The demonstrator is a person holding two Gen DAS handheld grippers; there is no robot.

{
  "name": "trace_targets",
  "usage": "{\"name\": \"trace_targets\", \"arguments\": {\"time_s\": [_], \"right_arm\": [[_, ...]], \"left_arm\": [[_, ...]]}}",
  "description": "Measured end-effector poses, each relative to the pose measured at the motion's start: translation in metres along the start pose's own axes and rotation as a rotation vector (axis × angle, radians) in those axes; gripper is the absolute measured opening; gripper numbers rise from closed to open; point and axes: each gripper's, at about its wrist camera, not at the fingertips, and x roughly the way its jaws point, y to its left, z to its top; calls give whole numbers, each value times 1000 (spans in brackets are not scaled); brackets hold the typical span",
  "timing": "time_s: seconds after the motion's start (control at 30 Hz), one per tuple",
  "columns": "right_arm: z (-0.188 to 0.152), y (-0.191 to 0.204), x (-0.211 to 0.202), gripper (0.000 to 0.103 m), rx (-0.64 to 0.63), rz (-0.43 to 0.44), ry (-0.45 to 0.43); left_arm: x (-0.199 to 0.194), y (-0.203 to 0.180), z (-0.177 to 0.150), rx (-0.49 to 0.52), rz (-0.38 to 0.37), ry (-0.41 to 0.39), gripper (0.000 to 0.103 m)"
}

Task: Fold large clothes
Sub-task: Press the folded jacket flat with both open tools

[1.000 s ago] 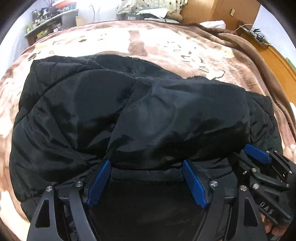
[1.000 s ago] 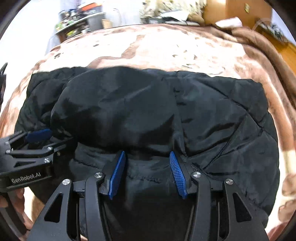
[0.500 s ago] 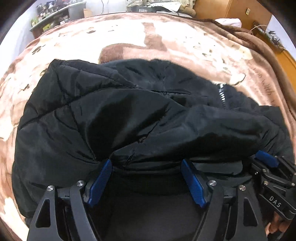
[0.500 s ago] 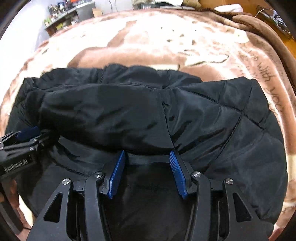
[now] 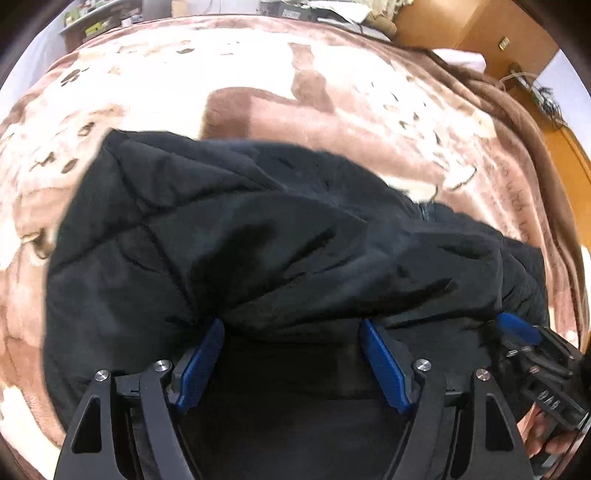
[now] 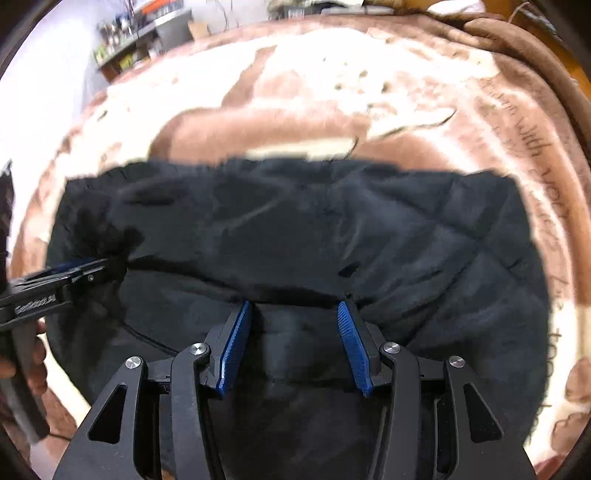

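A black quilted jacket (image 5: 258, 240) lies bunched on a brown and cream blanket (image 5: 258, 74). My left gripper (image 5: 291, 325) has a thick fold of the jacket between its blue pads, and its jaws are closing on it. At the right edge of the same view my right gripper (image 5: 517, 332) bites the same fold. In the right wrist view the jacket (image 6: 332, 229) fills the middle. There my right gripper (image 6: 293, 304) is shut on the fold's edge. My left gripper (image 6: 74, 269) grips the jacket at the far left.
The blanket (image 6: 295, 122) covers a bed and stretches far beyond the jacket. A cluttered shelf (image 6: 140, 40) stands at the back left. Wooden furniture (image 5: 461, 22) stands at the back right. A hand (image 6: 33, 354) holds the left gripper's handle.
Both grippers have drawn the held fold back toward the near side. The jacket's far edge sits lower in both views, and more blanket shows beyond it.
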Motion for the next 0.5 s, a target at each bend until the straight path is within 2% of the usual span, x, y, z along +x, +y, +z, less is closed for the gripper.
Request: {"name": "trace_targets", "arguments": {"time_s": [0.1,0.2,0.33,0.5], "right_arm": [[-1,-19,-22,49,15,-125,-79],[2,-35,-6,49,15,-138,-21],[2,-39,22,50,16,-152,26],[1,-52,44,50,77,-91,89]], "left_arm": [[-8,13,1,9,-9,-5,67],[-2,13,4,51,26,-15,67],[25,13,14,38,33,13,67],[39,34,10,-42,-36,64,66]]}}
